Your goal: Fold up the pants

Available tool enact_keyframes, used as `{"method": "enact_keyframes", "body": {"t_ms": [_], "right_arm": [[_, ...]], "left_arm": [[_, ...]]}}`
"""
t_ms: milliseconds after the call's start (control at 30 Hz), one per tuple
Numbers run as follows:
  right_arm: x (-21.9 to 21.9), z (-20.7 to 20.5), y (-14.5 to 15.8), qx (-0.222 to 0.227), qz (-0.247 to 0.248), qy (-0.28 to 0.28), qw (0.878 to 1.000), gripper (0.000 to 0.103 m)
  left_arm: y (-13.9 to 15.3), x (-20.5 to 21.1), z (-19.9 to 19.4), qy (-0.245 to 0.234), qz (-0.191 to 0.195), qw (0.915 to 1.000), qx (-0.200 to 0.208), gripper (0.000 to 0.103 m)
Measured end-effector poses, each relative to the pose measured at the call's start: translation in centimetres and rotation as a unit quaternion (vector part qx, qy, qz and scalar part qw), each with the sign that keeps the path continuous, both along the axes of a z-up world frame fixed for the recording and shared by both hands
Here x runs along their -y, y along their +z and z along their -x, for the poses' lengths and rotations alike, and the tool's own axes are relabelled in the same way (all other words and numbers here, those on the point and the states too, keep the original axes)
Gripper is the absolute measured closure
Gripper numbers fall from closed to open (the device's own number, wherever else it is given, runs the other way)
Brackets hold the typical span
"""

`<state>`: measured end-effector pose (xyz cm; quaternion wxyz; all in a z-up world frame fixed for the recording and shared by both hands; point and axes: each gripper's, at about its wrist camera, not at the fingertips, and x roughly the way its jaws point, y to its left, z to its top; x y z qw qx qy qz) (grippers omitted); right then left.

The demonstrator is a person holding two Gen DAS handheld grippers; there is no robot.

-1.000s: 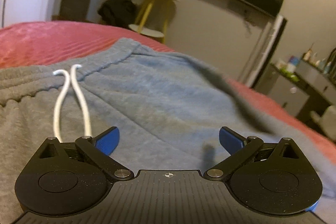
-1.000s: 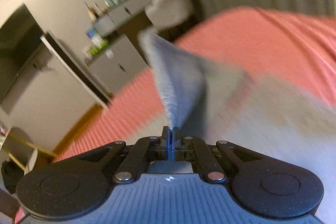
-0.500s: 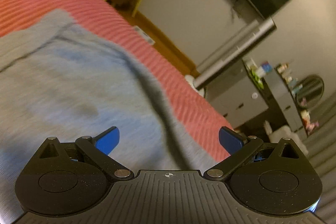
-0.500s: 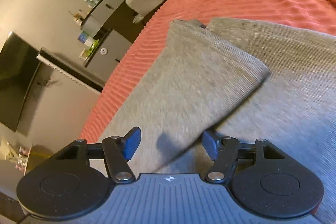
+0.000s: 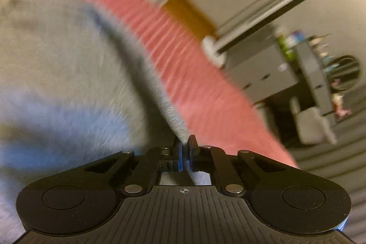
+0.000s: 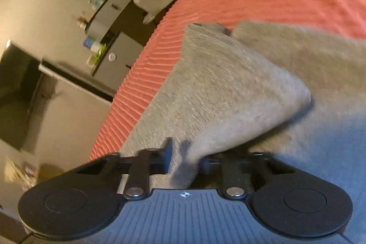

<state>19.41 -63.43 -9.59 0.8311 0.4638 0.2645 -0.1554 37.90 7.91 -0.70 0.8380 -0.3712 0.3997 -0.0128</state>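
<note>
grey sweatpants (image 6: 228, 93) spread on the pink bed, filling the lower half of both frames, one ribbed leg end folded over the rest

Left gripper (image 5: 185, 144) body: you hold a black housing, ribbed down its middle.
Left discs: a round black disc sits on each side of your ribbed plate.
Left screws: two silver screw heads pin the black linkage arms.
Left marking: a small white crosshair sits at the plate's top edge.
Left pads: blue.
Right gripper (image 6: 183, 152) body: your other tool has the same ribbed housing, twin discs, two silver screws and white crosshair; its fingers look dark and blurred.
</note>
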Motion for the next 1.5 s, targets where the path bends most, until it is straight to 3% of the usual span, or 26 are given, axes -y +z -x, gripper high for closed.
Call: {"method": "enact_keyframes", "body": {"t_ms": [100, 233, 300, 367, 467, 500, 567, 600, 667, 700, 800, 900, 1000, 1033, 1100, 1133, 1200, 1267, 1300, 1333, 1400, 1433, 1467, 1500], "right_arm": [[0.5, 1.5, 3.9, 0.044, 0.018, 0.01, 0.999, 0.098], [2.1, 6.3, 8.6, 0.108, 0.027, 0.004, 0.994, 0.098], [2.6, 9.2, 9.7, 0.118, 0.046, 0.01, 0.992, 0.098], [2.7, 11.6, 9.3, 0.102, 0.064, 0.015, 0.993, 0.098], [2.9, 14.0, 6.3, 0.045, 0.072, 0.019, 0.996, 0.098], [3.0, 14.4, 4.5, 0.02, 0.064, 0.017, 0.998, 0.098], [3.1, 14.5, 1.5, -0.026, 0.035, 0.013, 0.999, 0.097], [3.1, 14.6, 0.1, -0.047, 0.02, 0.004, 0.999, 0.093], [3.0, 15.5, -1.4, -0.042, -0.002, -0.008, 0.999, 0.091], [3.0, 15.7, -1.5, -0.033, -0.01, -0.016, 0.999, 0.09], [2.8, 15.6, -1.2, -0.017, -0.012, -0.018, 1.0, 0.071], [2.5, 14.3, -0.8, -0.027, 0.009, -0.008, 1.0, 0.067], [2.4, 13.3, -1.2, -0.041, 0.017, -0.008, 0.999, 0.067], [2.3, 12.9, -1.2, -0.046, 0.02, -0.009, 0.999, 0.069], [2.2, 12.7, -1.1, -0.057, 0.039, -0.004, 0.998, 0.078], [2.1, 12.1, -0.9, -0.069, 0.052, 0.002, 0.996, 0.091], [1.6, 11.3, -0.3, -0.094, 0.073, 0.012, 0.993, 0.097], [1.5, 10.4, 1.1, -0.102, 0.096, 0.019, 0.99, 0.098], [1.5, 10.4, 2.4, -0.085, 0.107, 0.021, 0.99, 0.098], [1.8, 10.7, 3.4, -0.059, 0.103, 0.023, 0.993, 0.098], [3.2, 12.4, 5.7, 0.037, 0.056, 0.01, 0.998, 0.098], [3.8, 13.3, 6.2, 0.08, 0.04, 0.004, 0.996, 0.098], [4.2, 14.5, 6.5, 0.125, 0.036, -0.002, 0.992, 0.098], [4.4, 15.4, 6.5, 0.142, 0.051, -0.006, 0.989, 0.098]], "left_arm": [[5.7, 0.7, 5.6, -0.027, -0.038, 0.9957, 0.081, 0.096], [9.3, 1.1, 16.2, -0.043, -0.05, 0.9895, 0.129, 0.096], [8.6, 1.1, 21.2, -0.041, -0.042, 0.9915, 0.116, 0.096], [6.6, 1.1, 25.3, -0.034, -0.031, 0.9952, 0.086, 0.094], [2.4, 1.1, 29.0, 0.006, -0.066, 0.9975, 0.025, 0.084], [1.4, 0.5, 29.7, 0.034, -0.083, 0.9959, 0.011, 0.079], [0.3, -0.9, 30.4, 0.082, -0.107, 0.9909, -0.002, 0.052], [0.2, -1.7, 30.4, 0.099, -0.113, 0.9886, 0.007, 0.046], [0.6, -2.9, 30.0, 0.121, -0.123, 0.9848, 0.02, 0.028], [1.0, -3.1, 29.3, 0.125, -0.129, 0.9834, 0.028, 0.024], [1.9, -3.9, 26.5, 0.128, -0.15, 0.9795, 0.041, 0.018], [1.6, -4.6, 24.1, 0.11, -0.166, 0.9794, 0.035, 0.013], [1.6, -4.6, 21.7, 0.095, -0.173, 0.9803, -0.006, 0.015], [1.4, -4.7, 20.7, 0.088, -0.17, 0.9814, -0.013, 0.021], [0.7, -5.0, 19.7, 0.076, -0.173, 0.9813, -0.04, 0.058], [0.5, -5.2, 19.1, 0.068, -0.177, 0.9801, -0.057, 0.094], [1.1, -5.7, 19.1, 0.069, -0.176, 0.9804, -0.054, 0.094], [3.6, -6.4, 20.9, 0.084, -0.158, 0.9837, 0.012, 0.095], [5.0, -6.9, 22.1, 0.092, -0.138, 0.9851, 0.047, 0.095], [6.4, -7.5, 23.5, 0.102, -0.111, 0.9853, 0.08, 0.095], [7.9, -8.8, 26.6, 0.117, -0.064, 0.9821, 0.133, 0.095], [7.9, -9.3, 28.0, 0.122, -0.059, 0.98, 0.146, 0.094], [7.4, -9.5, 29.1, 0.125, -0.071, 0.9795, 0.141, 0.094], [6.4, -9.5, 29.8, 0.124, -0.091, 0.9804, 0.123, 0.094]]}}
